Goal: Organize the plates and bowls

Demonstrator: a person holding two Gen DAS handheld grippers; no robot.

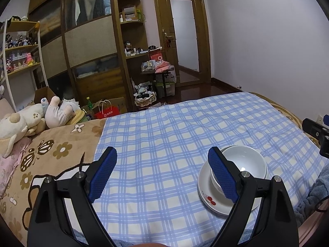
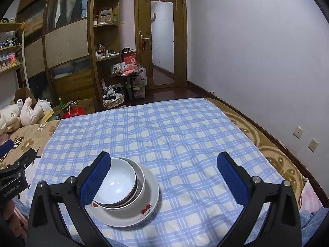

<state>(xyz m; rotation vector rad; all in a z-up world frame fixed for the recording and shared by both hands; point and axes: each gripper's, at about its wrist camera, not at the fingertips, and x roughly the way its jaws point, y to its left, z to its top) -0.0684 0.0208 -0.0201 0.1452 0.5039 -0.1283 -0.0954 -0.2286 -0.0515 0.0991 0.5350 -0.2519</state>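
Bowls stacked on the plate, both grippers empty.

I see two white bowls point(image 2: 117, 183) nested on the cherry-print plate point(image 2: 151, 203), probably mid-cloth on the checked cloth point(image 2: 164, 127); my left gripper point(image 1: 162, 171) and right gripper point(image 2: 164, 173) flank the plate, jaws spread wide.

White letters that look like "CenRobot.AI" are printed on the black left gripper point(image 2: 12, 182) at the picture's edge. White marks on the red bag point(image 1: 107, 112) cannot be read.
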